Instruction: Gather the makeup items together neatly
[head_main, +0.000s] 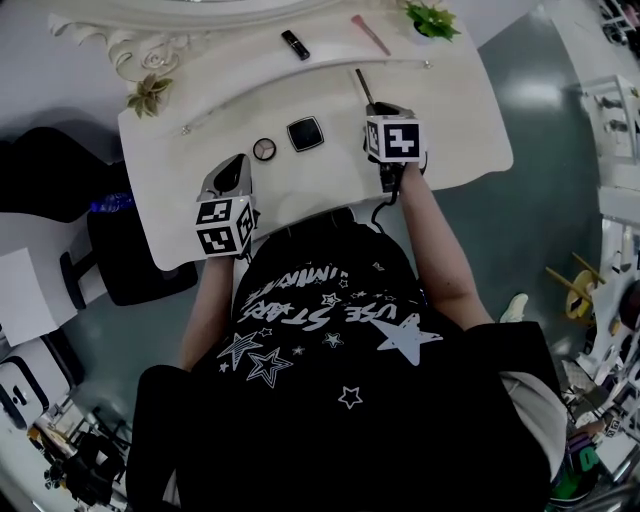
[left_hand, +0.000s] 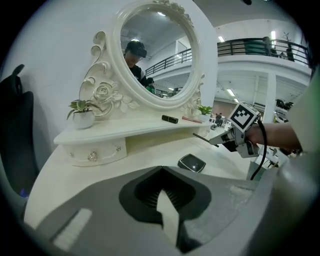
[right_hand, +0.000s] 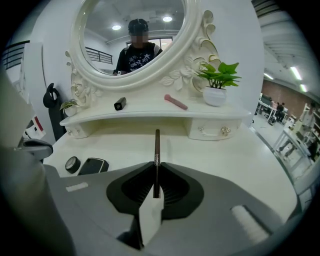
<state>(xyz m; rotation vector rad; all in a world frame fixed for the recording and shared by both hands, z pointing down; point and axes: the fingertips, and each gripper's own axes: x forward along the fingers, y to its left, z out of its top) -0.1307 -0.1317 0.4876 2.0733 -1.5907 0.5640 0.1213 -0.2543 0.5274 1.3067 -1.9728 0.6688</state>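
While the right gripper (head_main: 380, 108) pinches a brown pencil (right_hand: 157, 150) above bare tabletop (head_main: 450, 120), the left gripper (head_main: 234, 168), closed and empty, hangs by the near-left edge.

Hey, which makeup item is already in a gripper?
The thin brown pencil, clamped in the right gripper. The round compact and square compact lie on the tabletop; the black tube and pink stick on the shelf.

White vanity (head_main: 200, 150) w/ oval mirror (left_hand: 155, 55), grey floor (head_main: 540, 230).
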